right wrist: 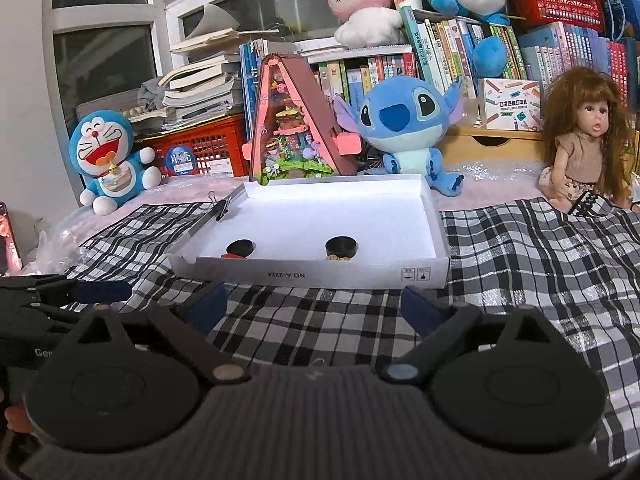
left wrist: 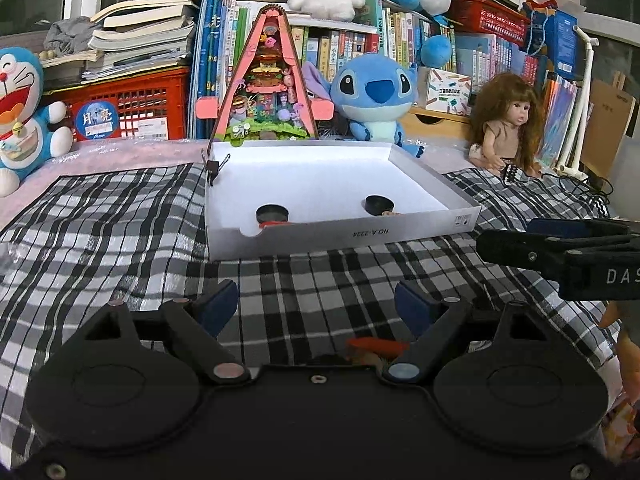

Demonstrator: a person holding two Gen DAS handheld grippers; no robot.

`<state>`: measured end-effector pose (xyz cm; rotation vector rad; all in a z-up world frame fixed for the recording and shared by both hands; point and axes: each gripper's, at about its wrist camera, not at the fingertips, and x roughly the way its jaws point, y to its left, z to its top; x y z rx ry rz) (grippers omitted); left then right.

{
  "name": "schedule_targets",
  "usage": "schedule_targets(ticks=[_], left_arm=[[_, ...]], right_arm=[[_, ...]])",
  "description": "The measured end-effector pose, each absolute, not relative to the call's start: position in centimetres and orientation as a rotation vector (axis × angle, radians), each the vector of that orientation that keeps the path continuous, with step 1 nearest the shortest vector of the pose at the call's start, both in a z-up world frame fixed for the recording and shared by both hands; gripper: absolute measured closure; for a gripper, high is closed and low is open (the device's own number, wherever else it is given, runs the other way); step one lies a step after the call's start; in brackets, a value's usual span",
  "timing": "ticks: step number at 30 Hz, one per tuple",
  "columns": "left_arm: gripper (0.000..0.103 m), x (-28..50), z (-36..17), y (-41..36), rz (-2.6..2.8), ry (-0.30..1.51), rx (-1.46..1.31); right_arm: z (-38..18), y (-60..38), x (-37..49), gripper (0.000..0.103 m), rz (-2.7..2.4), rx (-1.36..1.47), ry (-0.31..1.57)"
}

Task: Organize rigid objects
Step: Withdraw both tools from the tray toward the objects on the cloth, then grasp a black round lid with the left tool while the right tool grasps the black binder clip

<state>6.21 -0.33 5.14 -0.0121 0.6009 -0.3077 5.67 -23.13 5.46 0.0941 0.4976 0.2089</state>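
A shallow white box tray point(left wrist: 344, 234) lies on the checked cloth ahead of both grippers. Two black round pieces sit inside near its front wall, one to the left point(left wrist: 272, 213) and one to the right point(left wrist: 378, 203); something red shows beside the left one. My left gripper point(left wrist: 316, 302) hovers open over the cloth short of the tray, with nothing between its pads. A small orange-red object point(left wrist: 378, 345) lies on the cloth low between its finger arms, clear of the pads. My right gripper point(right wrist: 316, 304) is open and empty too, facing the tray point(right wrist: 312, 276); it shows at the right edge point(left wrist: 508, 236) of the left wrist view.
A black binder clip point(left wrist: 214, 168) is clamped on the tray's left wall. Behind the tray stand a pink A-frame miniature house point(left wrist: 268, 80), a blue Stitch plush point(left wrist: 376, 96), a Doraemon plush point(left wrist: 20, 108), a long-haired doll point(left wrist: 508, 120), a red crate point(left wrist: 132, 108) and rows of books.
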Motion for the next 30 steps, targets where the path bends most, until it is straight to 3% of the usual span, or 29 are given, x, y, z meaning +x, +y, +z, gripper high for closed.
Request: schedule_targets(ticks=[25,30], left_arm=[[0.018,2.6,2.3,-0.1,-0.299,0.584,0.021],[0.029,2.2,1.9,0.0,-0.317,0.596,0.021]], right_arm=[[2.0,-22.7,2.5,0.004,0.151,0.011,0.499],[1.6,-22.6,2.0,0.004,0.151,0.002,0.503]])
